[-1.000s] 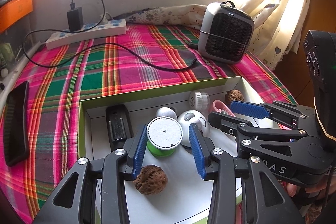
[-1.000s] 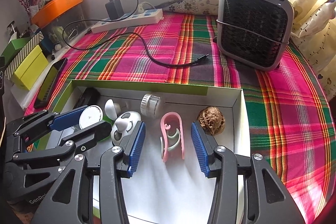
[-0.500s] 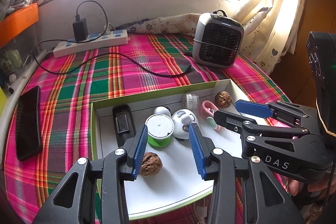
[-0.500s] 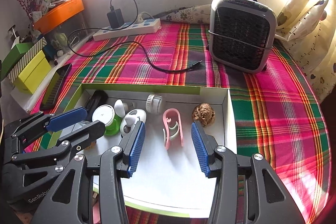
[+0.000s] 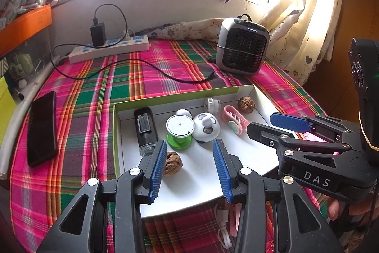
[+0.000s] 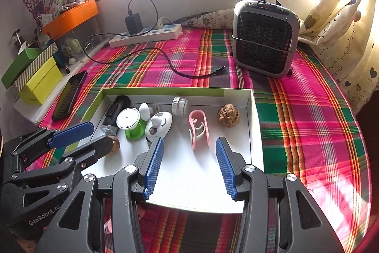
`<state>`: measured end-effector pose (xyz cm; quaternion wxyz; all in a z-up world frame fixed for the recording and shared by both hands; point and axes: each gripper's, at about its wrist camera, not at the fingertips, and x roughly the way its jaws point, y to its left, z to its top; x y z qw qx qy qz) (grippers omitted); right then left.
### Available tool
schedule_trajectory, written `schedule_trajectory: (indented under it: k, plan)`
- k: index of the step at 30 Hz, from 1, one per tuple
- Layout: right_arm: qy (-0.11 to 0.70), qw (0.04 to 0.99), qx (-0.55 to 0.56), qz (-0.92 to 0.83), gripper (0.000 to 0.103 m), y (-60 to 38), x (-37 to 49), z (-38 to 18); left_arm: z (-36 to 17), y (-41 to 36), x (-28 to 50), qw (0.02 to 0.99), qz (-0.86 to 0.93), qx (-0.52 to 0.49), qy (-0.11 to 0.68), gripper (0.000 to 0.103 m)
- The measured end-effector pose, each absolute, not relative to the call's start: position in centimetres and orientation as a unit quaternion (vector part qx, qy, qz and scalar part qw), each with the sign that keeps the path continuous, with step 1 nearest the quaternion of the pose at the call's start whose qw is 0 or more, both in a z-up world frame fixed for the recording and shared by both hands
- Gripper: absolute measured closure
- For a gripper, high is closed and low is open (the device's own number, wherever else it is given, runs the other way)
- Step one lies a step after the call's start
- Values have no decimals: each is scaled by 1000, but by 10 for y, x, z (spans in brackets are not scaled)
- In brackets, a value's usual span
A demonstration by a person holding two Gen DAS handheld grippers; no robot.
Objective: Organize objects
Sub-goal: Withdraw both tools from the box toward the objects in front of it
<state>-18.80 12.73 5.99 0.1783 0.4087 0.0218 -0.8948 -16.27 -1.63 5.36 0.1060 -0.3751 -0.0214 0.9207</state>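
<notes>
A white box with a green rim lies on the plaid cloth. In it are a black device, a green spool with a white top, a white round gadget, a small white cap, a pink clip and two walnuts. My left gripper is open and empty above the box's near part. My right gripper is open and empty, near the pink clip.
A grey heater stands at the back right. A power strip with charger and cable lies at the back. A black phone lies left of the box. Green and yellow boxes stand at far left.
Both grippers have drawn back and up from the box, so more of the table shows. Both stay open and empty. The objects in the box have not moved.
</notes>
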Motion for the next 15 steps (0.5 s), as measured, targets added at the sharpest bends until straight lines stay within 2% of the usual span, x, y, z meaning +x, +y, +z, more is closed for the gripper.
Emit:
schedule_trajectory:
  k: [15]
  plan:
    - [16, 170, 397, -902, 56, 135, -163, 60, 53, -27, -134, 93, 925, -366, -40, 64]
